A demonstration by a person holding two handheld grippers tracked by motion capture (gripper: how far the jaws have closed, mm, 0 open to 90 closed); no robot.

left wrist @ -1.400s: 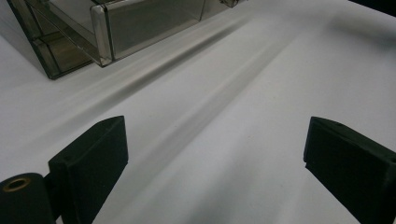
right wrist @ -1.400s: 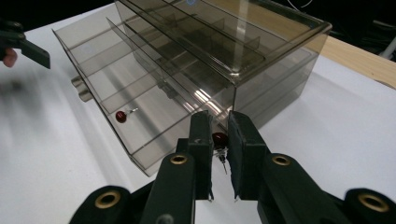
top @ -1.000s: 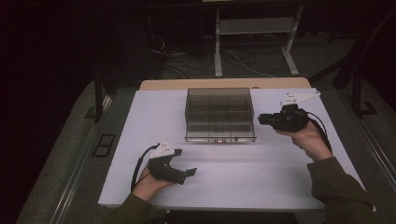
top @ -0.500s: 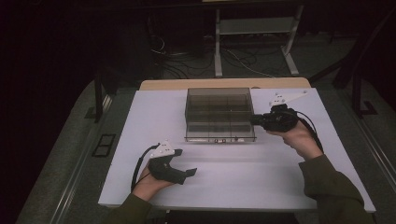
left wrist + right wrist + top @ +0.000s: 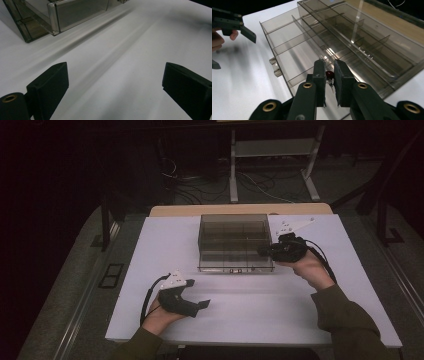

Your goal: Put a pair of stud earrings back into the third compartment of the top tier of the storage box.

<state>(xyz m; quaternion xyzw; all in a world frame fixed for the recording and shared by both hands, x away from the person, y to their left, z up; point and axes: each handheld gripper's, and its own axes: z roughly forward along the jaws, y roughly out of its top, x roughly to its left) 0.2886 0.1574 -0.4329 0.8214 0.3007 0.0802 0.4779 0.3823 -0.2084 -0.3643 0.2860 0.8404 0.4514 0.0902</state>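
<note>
A: High view first. Right gripper (image 5: 264, 251) sits at the right edge of the compartment box (image 5: 235, 242), tips over its near right corner. Left gripper (image 5: 202, 304) rests on the white table (image 5: 150, 245), near side of the box and well apart from it.

B: Jaws?

A: Right gripper view: its jaws are narrow, pinched on a small dark red item w/ a thin metal pin (image 5: 329, 75). Looks like a tiny component, can't say which. It hangs just above the box's open drawer (image 5: 294, 57), over a cell at the near end. Left gripper view: jaws stand wide, nothing between, only table below.

B: So the step is dropping the item in a cell?

A: My guess, yes. To do it well: center the tips over one cell, clear of the thin dividers, get low before releasing so the item doesn't bounce into a neighbour. Ease the jaws apart slowly; the pin could snag on a pad. The box is light plastic, so don't nudge its wall. Left gripper could steady the box front if it slides.

B: What does each cam add?

A: High view gives the layout: both hands and the box position on the table, but the item is too small to spot there. Right gripper view shows the item, the dividers and the drawer pull, plus the left gripper (image 5: 247, 32) far off beyond the box. Left gripper view shows a box corner (image 5: 53, 21) close up.
</note>
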